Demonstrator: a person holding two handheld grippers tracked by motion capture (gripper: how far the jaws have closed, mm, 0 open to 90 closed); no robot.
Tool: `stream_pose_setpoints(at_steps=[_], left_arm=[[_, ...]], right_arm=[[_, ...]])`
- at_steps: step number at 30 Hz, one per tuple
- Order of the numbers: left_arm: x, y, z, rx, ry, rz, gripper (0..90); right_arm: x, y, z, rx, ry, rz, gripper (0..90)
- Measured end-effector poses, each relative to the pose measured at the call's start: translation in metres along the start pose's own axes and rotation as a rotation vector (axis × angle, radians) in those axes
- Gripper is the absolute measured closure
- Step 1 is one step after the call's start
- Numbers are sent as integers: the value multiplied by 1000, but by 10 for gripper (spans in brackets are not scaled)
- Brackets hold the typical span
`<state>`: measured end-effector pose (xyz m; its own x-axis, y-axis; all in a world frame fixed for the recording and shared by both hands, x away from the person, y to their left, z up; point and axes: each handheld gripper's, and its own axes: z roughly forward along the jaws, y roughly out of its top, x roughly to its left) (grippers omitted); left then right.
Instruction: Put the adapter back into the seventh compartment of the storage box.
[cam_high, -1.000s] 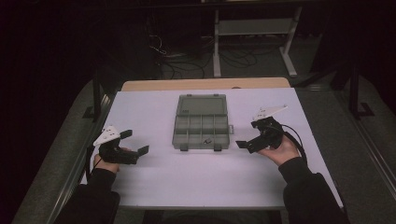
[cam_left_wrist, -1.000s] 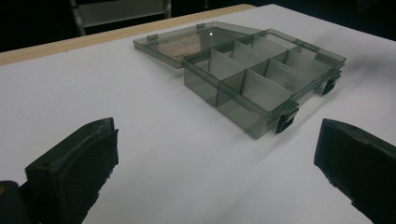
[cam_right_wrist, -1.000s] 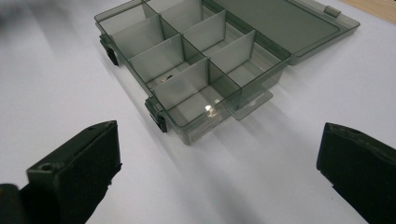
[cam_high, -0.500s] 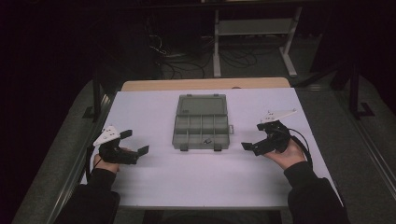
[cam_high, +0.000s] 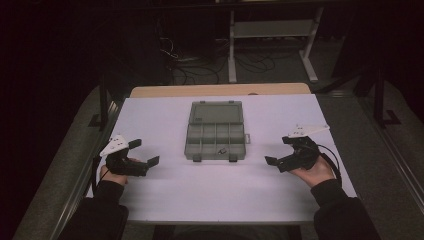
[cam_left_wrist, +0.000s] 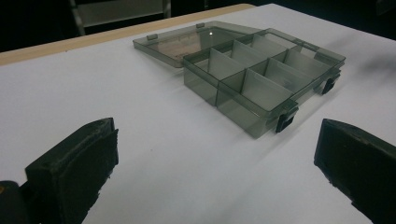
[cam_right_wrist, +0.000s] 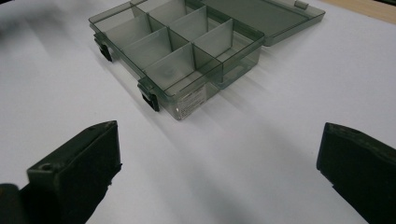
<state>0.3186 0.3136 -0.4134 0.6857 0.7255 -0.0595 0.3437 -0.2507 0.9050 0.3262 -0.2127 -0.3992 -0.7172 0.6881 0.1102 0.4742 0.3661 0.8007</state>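
A smoky transparent compartment box (cam_high: 215, 137) lies in the middle of the white table, its lid (cam_high: 216, 112) folded flat at the far side. One near compartment holds a small dark item (cam_high: 220, 150). My left gripper (cam_high: 144, 152) rests on the table left of the box, open and empty. Right of the box my right gripper (cam_high: 279, 150) is also open and empty, held in a hand. The box (cam_left_wrist: 261, 70) lies ahead of the wide-apart jaws of the left gripper (cam_left_wrist: 215, 168). In the right gripper view the box (cam_right_wrist: 182, 46) lies beyond the spread jaws of the right gripper (cam_right_wrist: 219, 172).
The white table top (cam_high: 215, 190) has a wooden strip (cam_high: 220, 90) along its far edge. Behind the table stand a metal frame (cam_high: 270, 30) and floor cables (cam_high: 190, 65). Dark rails run along both sides of the table.
My right gripper has drifted slightly to the right and toward the table's near edge, away from the box. The left gripper and the box have stayed put.
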Motion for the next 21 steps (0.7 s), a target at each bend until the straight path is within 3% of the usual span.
stream_pose_setpoints(at_steps=[11, 21], left_arm=[[0, 0, 0, 7, -4, 2, 0], [-1, 0, 0, 5, -4, 2, 0]], right_arm=[[-5, -17, -15, -42, -24, 27, 0], [-5, -28, -20, -44, -38, 34, 0]])
